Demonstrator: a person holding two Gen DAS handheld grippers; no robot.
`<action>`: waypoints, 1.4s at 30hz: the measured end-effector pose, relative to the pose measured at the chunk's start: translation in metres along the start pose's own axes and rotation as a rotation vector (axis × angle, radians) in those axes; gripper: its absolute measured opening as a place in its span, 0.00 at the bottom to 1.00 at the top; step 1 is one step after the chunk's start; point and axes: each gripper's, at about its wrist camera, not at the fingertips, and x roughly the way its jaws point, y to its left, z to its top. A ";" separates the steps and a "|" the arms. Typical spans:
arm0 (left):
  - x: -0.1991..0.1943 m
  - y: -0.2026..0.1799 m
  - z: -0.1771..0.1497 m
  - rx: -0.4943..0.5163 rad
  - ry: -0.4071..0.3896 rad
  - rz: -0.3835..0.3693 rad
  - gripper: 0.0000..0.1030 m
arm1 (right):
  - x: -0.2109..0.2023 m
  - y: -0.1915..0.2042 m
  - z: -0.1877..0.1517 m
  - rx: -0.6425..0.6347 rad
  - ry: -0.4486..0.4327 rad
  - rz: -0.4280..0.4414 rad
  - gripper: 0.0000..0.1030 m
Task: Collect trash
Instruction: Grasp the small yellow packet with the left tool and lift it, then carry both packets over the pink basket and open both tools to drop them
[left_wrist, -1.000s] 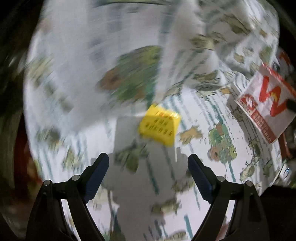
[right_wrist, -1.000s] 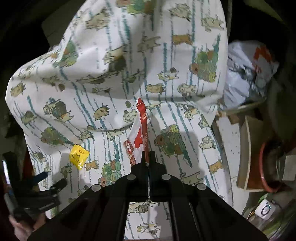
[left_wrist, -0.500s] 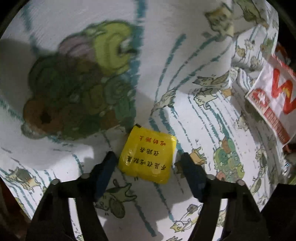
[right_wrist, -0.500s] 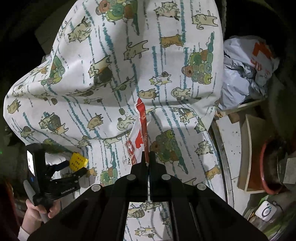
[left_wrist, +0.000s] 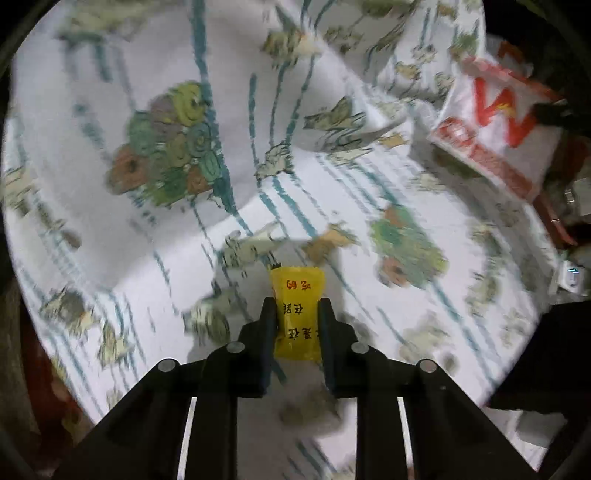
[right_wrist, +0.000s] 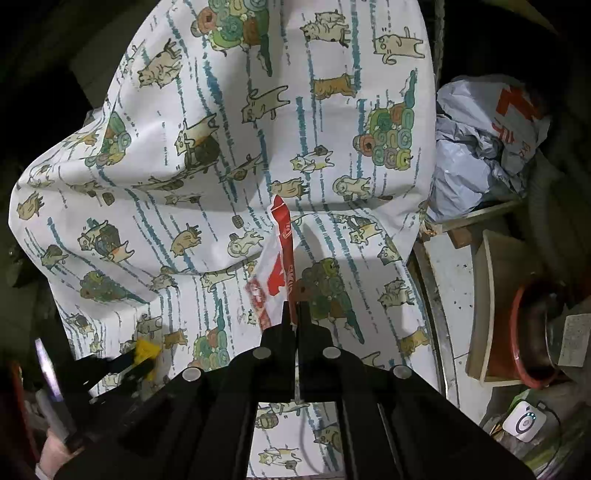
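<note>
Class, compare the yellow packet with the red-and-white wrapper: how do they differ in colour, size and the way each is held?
The yellow packet is plain yellow with red characters; the red-and-white wrapper is white with bold red print. The yellow packet looks small and squat, while the red-and-white wrapper is larger and longer. The yellow packet sits squeezed between the left gripper fingers; the right gripper pinches the red-and-white wrapper by its edge. Both are gripped litter above the cat-print cloth.

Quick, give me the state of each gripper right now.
Left gripper: jaws have just been closing, now shut on the yellow packet.
Right gripper: shut on the red-and-white wrapper.
</note>
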 end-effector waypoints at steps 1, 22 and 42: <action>-0.013 -0.006 -0.002 0.000 -0.015 0.002 0.20 | -0.001 0.000 -0.001 0.002 0.000 0.000 0.01; -0.198 -0.013 -0.086 -0.260 -0.211 0.126 0.20 | -0.101 0.054 -0.060 -0.157 -0.178 0.154 0.01; -0.140 -0.034 -0.151 -0.326 -0.010 0.042 0.20 | -0.095 0.094 -0.198 -0.260 0.063 0.158 0.01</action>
